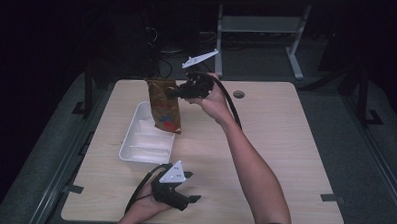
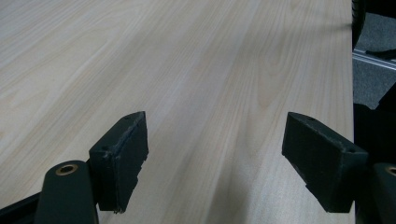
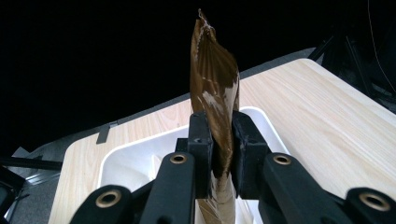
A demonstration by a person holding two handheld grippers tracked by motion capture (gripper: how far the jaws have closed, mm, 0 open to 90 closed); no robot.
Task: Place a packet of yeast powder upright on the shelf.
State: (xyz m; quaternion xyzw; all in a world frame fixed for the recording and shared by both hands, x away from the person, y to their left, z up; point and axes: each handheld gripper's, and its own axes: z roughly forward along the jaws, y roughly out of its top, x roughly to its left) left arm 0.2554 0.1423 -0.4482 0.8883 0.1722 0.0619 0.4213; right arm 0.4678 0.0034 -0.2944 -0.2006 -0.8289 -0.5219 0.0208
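Note:
A brown foil snack pouch (image 1: 164, 107) with a red mark hangs in the air above the white tray (image 1: 133, 143). My right gripper (image 1: 174, 93) is shut on its upper part, held up by a raised hand. In the right gripper view the pouch (image 3: 215, 88) stands edge-on, pinched between the two black pads (image 3: 201, 151), with the tray (image 3: 126, 158) below. My left gripper (image 1: 193, 196) rests low near the table's front edge, open, with only bare wood between its pads (image 2: 122, 156).
The light wood table (image 1: 275, 139) has a round cable hole (image 1: 238, 94) at the back. A desk frame (image 1: 259, 29) and cables stand behind it in the dark. Grey floor surrounds the table.

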